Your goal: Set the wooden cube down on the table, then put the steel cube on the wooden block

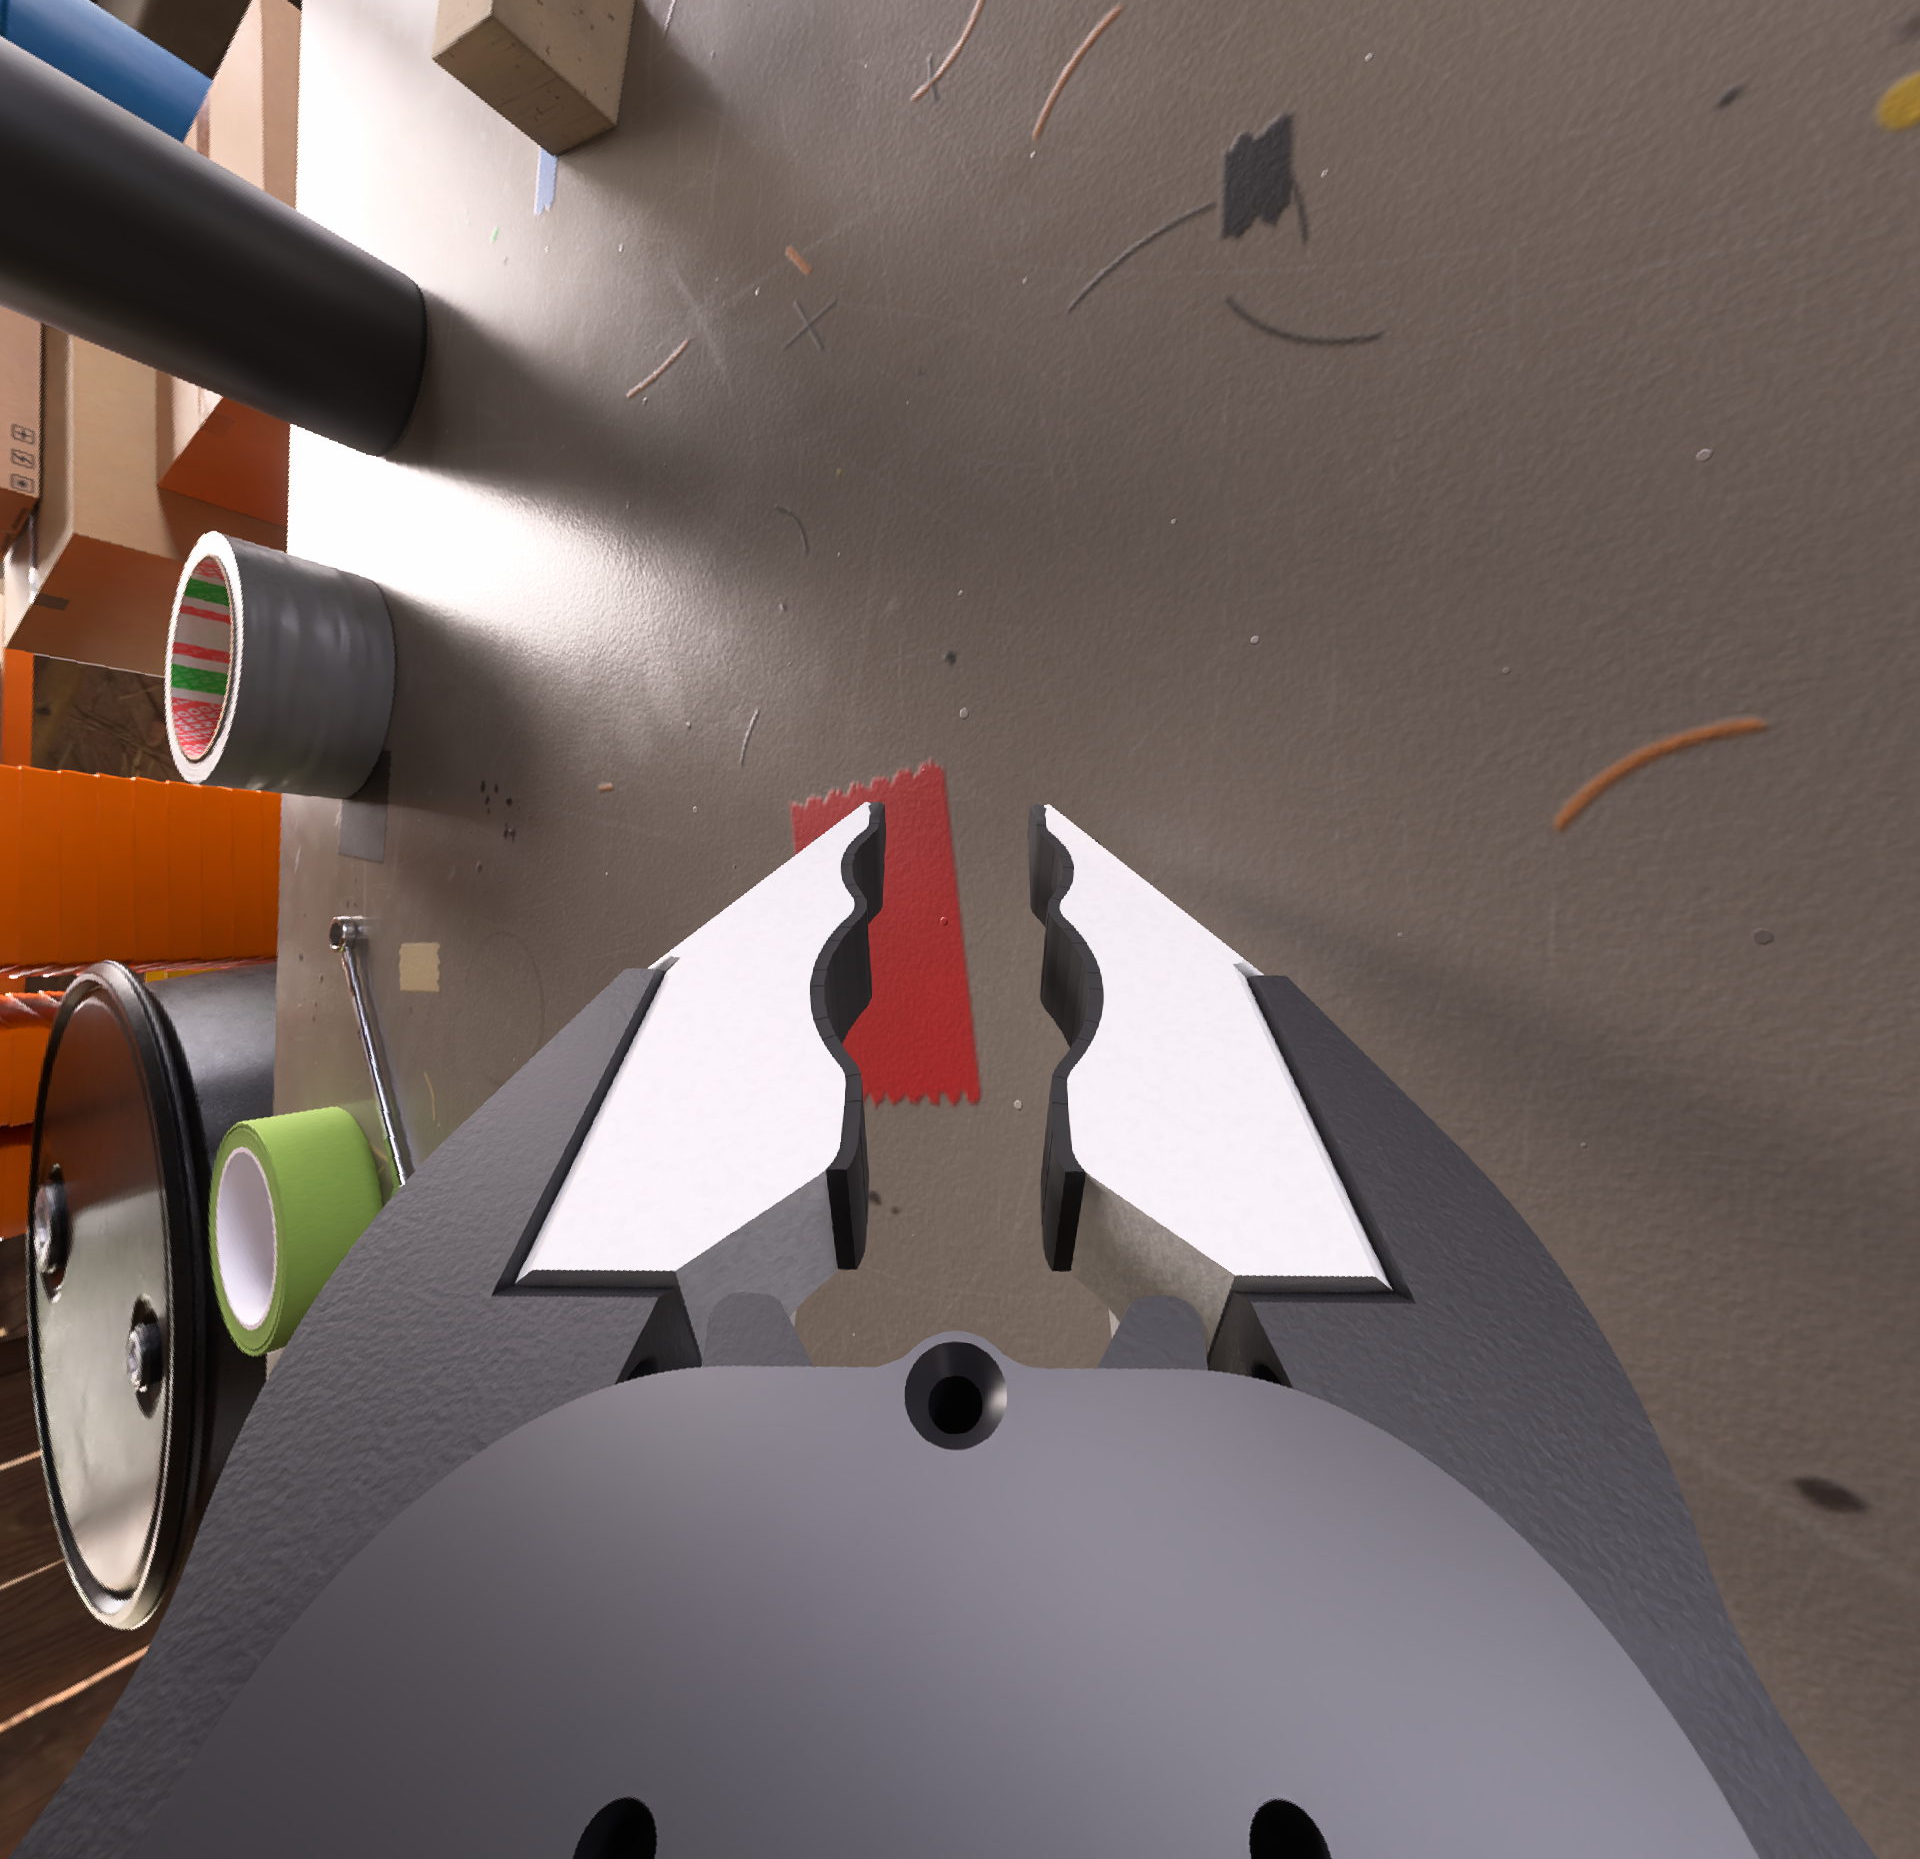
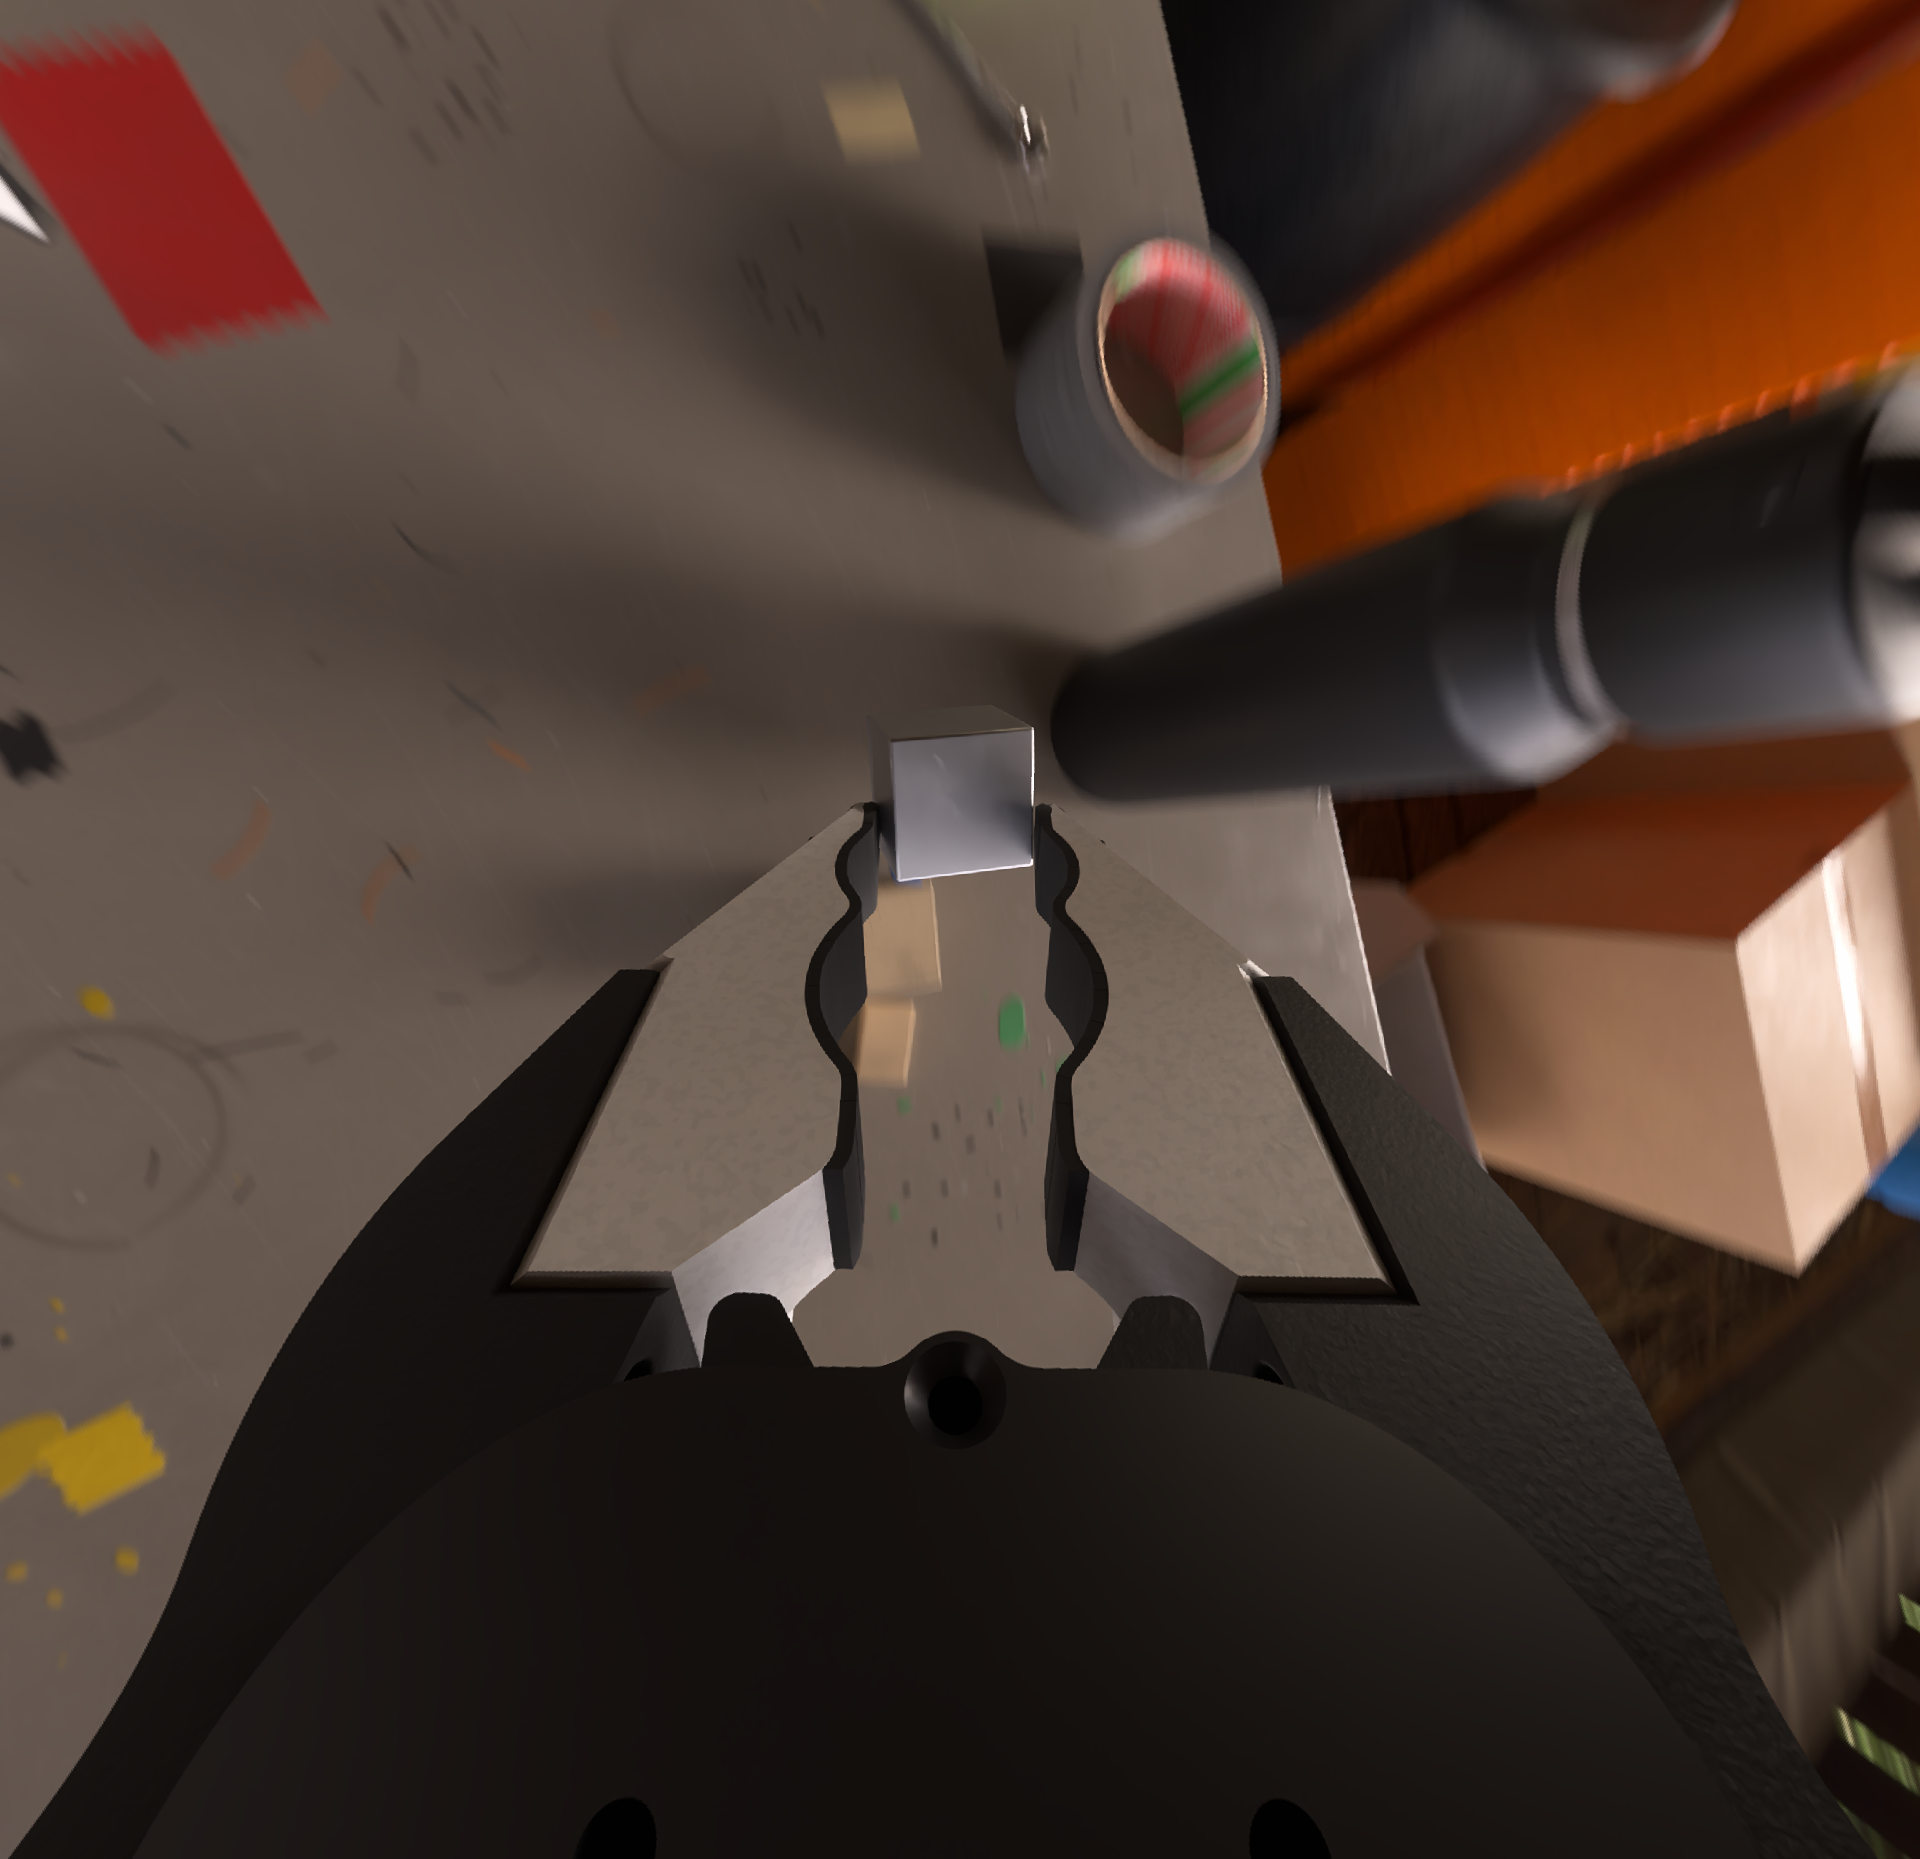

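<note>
A pale wooden block (image 1: 535,38) lies on the grey-brown table (image 1: 1351,562) at the far upper left of the left wrist view. My left gripper (image 1: 956,817) is open and empty, its tips over a red tape patch (image 1: 914,936), well short of the block. My right gripper (image 2: 956,822) is shut on a small steel cube (image 2: 961,807), held at the fingertips above the table. A blurred tan shape (image 2: 899,978) shows between the right fingers below the cube; I cannot tell if it is the wooden block.
A long black tube (image 1: 208,282), a grey tape roll (image 1: 281,666), a green tape roll (image 1: 291,1217) and a black disc (image 1: 104,1290) line the table's left edge, with orange bins (image 1: 125,864) and cardboard boxes (image 2: 1662,1040) beyond. The black tube's end (image 2: 1247,718) is close beside the steel cube.
</note>
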Controlling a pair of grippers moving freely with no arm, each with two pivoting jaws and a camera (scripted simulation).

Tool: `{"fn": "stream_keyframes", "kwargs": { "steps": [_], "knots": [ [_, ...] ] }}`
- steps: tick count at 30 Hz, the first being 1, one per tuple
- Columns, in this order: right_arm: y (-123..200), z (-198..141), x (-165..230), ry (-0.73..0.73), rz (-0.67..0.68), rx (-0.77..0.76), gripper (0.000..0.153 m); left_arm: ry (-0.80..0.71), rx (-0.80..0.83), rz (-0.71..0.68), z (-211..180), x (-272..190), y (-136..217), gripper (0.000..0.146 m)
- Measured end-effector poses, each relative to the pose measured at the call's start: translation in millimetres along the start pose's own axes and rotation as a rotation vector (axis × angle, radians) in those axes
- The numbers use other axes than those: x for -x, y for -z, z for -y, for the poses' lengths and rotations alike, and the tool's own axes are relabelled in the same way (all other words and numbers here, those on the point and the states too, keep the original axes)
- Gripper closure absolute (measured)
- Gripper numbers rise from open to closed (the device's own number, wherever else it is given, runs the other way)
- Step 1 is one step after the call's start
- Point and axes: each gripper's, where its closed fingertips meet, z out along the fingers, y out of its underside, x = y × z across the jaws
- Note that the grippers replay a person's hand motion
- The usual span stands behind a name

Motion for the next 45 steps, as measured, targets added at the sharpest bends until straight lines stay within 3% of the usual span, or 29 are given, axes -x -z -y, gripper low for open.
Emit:
{"fn": "stream_keyframes", "kwargs": {
  "steps": [5, 11, 17, 25, 26, 29, 34, 37, 41, 45],
  "knots": [
    [-16.8, -75.9, -13.1, -0.088, 0.012, 0.228, 0.123, 0.0, 0.002, 0.0, 0.1, 0.1, -0.1, 0.119],
    [-53.7, -124.6, 1.2, -0.149, 0.103, 0.357, 0.123, 0.0, 0.006, 0.004, -0.1, 0.0, 0.1, 0.118],
    [-82.6, -151.4, 15.8, -0.18, 0.163, 0.433, 0.123, 0.0, 0.003, 0.003, -0.2, 0.1, 0.4, 0.118],
    [-96.4, -161.3, 23.8, -0.192, 0.194, 0.459, 0.124, 0.0, 0.001, 0.004, -0.2, 0.2, 0.4, 0.118],
    [-98.6, -161.5, 24.4, -0.195, 0.194, 0.457, 0.117, -0.001, 0.001, 0.004, -0.2, 0.2, 0.4, 0.118],
    [-101.0, -160.7, 24.5, -0.198, 0.191, 0.45, 0.097, -0.002, 0.003, 0.004, -0.2, 0.3, 0.3, 0.118],
    [-92.9, -159.6, 19.5, -0.21, 0.166, 0.445, 0.089, -0.004, 0.005, 0.005, -0.3, 0.4, 0.3, 0.118],
    [-70.4, -150.8, 1.8, -0.221, 0.066, 0.423, 0.089, -0.004, 0.006, 0.006, -0.3, 0.5, 0.1, 0.118],
    [-24.6, -91.3, -16.8, -0.152, -0.112, 0.258, 0.09, -0.002, 0.003, 0.005, 0.2, 0.9, -0.4, 0.118],
    [1.4, -2.6, 15.9, 0.038, -0.102, 0.063, 0.092, -0.004, 0.005, 0.008, 0.5, 1.4, -1.1, 0.118]
  ]
}}
